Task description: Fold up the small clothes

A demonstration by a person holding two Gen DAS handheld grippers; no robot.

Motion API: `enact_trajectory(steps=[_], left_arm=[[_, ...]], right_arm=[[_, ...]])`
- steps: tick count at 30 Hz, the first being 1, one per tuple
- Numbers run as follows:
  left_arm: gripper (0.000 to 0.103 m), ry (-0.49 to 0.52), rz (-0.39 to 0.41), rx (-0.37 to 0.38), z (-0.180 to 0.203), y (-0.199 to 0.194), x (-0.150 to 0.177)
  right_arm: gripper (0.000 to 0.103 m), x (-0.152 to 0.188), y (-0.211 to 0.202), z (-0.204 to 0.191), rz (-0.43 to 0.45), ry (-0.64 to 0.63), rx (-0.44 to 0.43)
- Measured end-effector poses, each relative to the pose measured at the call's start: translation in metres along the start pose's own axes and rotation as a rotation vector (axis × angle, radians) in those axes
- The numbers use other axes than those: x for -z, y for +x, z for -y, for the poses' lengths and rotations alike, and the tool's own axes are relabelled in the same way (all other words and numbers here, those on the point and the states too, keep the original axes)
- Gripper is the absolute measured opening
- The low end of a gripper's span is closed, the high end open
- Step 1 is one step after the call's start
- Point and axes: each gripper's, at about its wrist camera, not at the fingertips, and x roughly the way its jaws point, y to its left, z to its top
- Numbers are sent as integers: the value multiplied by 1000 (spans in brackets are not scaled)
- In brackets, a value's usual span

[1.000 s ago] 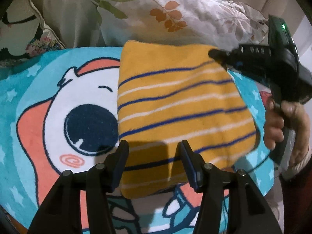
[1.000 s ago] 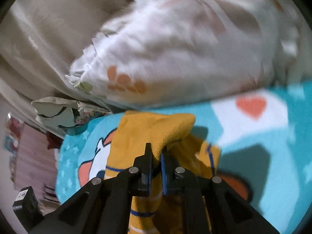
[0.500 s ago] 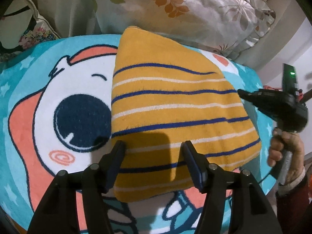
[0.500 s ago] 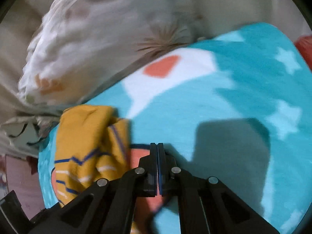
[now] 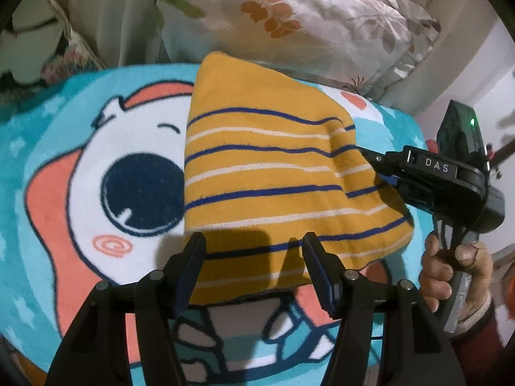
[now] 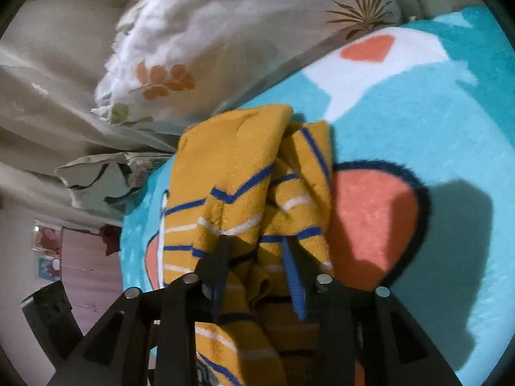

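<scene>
Two pillows lay beyond the work area: a white floral pillow (image 5: 309,22) straight ahead of the left hand-held gripper (image 5: 252,262), its near edge touching the far corner of the garment, and a smaller patterned cushion (image 5: 61,61) ahead and to that gripper's left. Under everything spread a turquoise cartoon blanket (image 5: 64,148), its white face and dark round eye showing just left of the garment. The yellow striped garment (image 5: 267,173) lay folded on the blanket directly in front of the left hand-held gripper, its near hem passing between and under the two widely parted fingers, which did not grip it. Its long axis ran away from that gripper toward the floral pillow, with the blue and white stripes crossing side to side and the narrow plain yellow end pointing at the pillow. The right hand-held gripper (image 5: 383,167), held in the person's right hand (image 5: 450,276), came in from the right and met the garment's right edge, where the cloth was rucked up. In the right wrist view its fingers (image 6: 293,273) stood moderately apart with bunched yellow folds (image 6: 244,173) between and ahead of them; whether they pressed the cloth could not be told.
</scene>
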Motion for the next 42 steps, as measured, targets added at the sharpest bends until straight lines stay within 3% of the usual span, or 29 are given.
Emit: enact_trajectory(steps=[2, 3, 4, 7, 12, 14, 18, 23, 30, 34, 38, 42], left_arm=[[61, 16, 5, -19, 3, 0, -3], [61, 17, 3, -19, 3, 1, -5], [61, 17, 2, -17, 5, 2, -7], [61, 29, 7, -20, 12, 5, -12], [62, 81, -6, -24, 28, 22, -16], [62, 93, -16, -46, 31, 33, -15], [69, 109, -37, -67, 33, 50, -14], [69, 82, -31, -51, 30, 41, -16], [69, 45, 14, -103, 16, 11, -9], [69, 49, 36, -152, 7, -4, -3], [69, 52, 46, -187, -3, -12, 1], [69, 55, 36, -193, -13, -13, 4]], right_arm=[[32, 1, 2, 0, -8, -8, -34], [16, 0, 2, 3, -9, 1, -68], [11, -2, -3, 6, -8, 11, -82], [1, -2, -21, 23, 41, 37, -76], [1, -3, -48, 61, 132, 141, 54], [2, 0, -57, 63, 140, 136, 62], [4, 14, -80, 30, 160, 6, 46], [4, 33, -80, -4, 151, -75, 33], [4, 49, -34, -21, 65, -215, 162], [5, 42, -13, 10, 37, -155, 334], [6, 41, -18, 33, 29, -71, 332], [11, 42, -45, 26, 126, -75, 348]])
